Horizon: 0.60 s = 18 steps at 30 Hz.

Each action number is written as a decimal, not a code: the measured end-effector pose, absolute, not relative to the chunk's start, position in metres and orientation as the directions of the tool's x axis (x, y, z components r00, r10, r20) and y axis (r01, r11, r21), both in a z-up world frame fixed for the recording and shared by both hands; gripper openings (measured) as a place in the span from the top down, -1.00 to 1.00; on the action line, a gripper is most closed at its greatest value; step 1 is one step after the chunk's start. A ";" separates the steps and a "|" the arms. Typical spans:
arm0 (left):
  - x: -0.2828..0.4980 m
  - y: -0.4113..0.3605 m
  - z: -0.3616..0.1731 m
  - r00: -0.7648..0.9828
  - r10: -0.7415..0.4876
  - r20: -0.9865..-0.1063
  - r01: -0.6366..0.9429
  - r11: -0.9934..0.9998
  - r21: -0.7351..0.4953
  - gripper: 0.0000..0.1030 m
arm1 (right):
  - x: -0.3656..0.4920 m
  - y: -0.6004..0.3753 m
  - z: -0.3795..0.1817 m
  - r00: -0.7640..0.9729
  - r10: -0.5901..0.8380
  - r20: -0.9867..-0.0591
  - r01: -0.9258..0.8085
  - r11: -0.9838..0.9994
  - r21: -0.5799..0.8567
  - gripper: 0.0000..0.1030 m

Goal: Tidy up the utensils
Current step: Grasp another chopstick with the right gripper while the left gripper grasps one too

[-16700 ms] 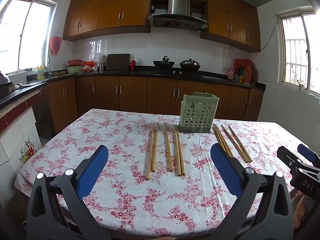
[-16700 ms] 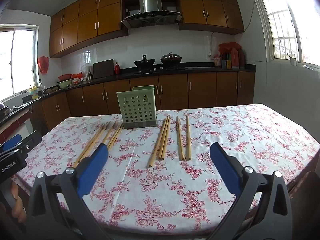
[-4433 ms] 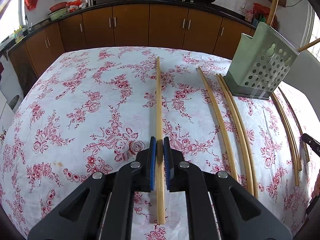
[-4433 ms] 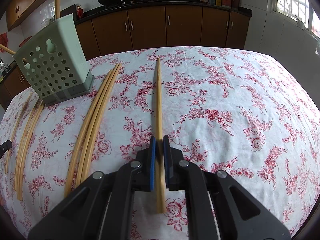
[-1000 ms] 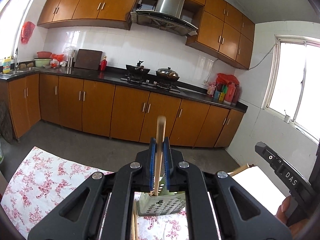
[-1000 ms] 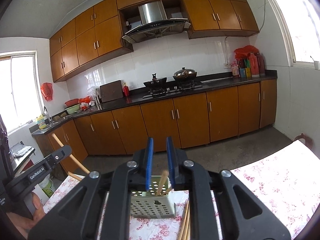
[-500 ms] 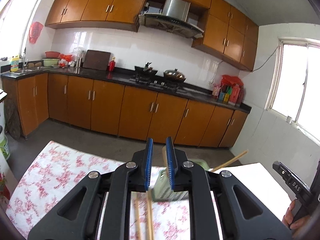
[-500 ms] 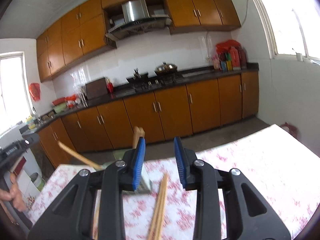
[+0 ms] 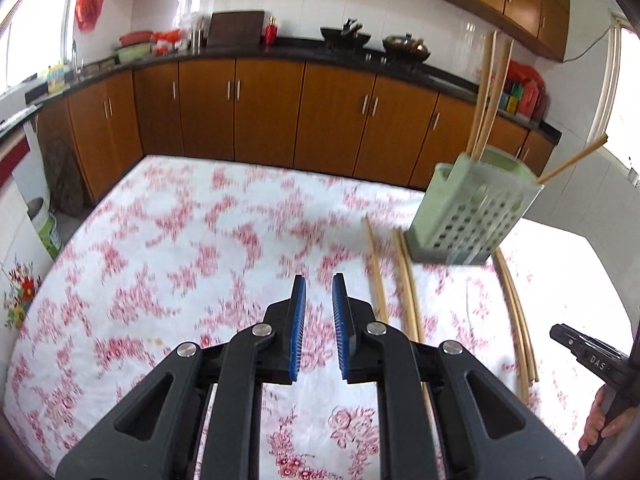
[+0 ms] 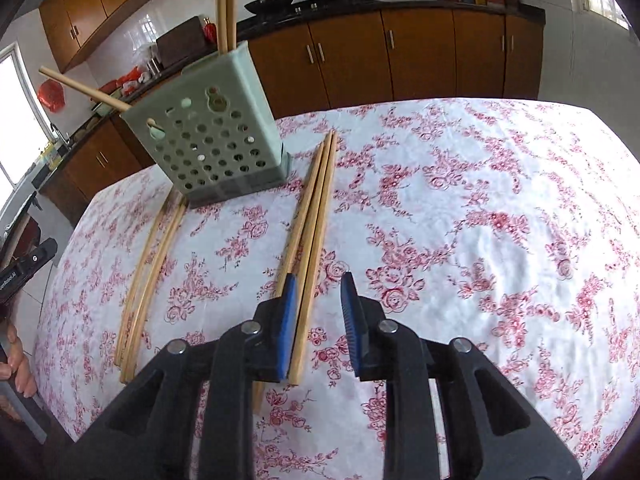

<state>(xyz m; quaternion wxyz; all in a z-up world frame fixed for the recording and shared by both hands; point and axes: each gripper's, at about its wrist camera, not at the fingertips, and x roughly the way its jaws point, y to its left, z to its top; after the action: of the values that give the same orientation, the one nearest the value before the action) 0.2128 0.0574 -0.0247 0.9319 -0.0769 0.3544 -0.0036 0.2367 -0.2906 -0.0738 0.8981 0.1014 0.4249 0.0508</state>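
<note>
Both claws [image 9: 319,292] [image 10: 318,294] now empty, chopsticks [image 10: 224,4] seemingly in holder [image 10: 212,140].

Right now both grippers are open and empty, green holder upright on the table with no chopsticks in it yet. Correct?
Not quite: the green holder already holds chopsticks, as the right wrist view shows. Left gripper and right gripper are open and empty.

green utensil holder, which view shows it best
The right wrist view: the green utensil holder is sharp, its perforated face and base fully visible, two chopsticks upright inside and one chopstick leaning out. In the left wrist view the holder sits farther right and is motion-blurred, though whole.
</note>
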 end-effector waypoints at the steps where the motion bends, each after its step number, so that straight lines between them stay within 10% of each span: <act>1: 0.214 0.058 -0.029 0.740 -0.065 -0.670 -0.047 0.988 -0.148 0.72 | 0.239 -0.291 -0.077 0.627 0.176 -0.759 -0.006 0.975 0.221 0.57; 18: 0.220 0.046 -0.054 0.689 -0.121 -0.715 -0.007 0.985 -0.174 0.72 | 0.260 -0.298 -0.099 0.611 -0.024 -0.792 0.089 0.995 0.039 0.84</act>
<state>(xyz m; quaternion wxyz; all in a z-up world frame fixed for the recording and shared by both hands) 0.2203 0.0462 -0.0543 0.9152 -0.0815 0.3934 -0.0310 0.2595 -0.2981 -0.0992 0.8966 0.0370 0.4401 -0.0315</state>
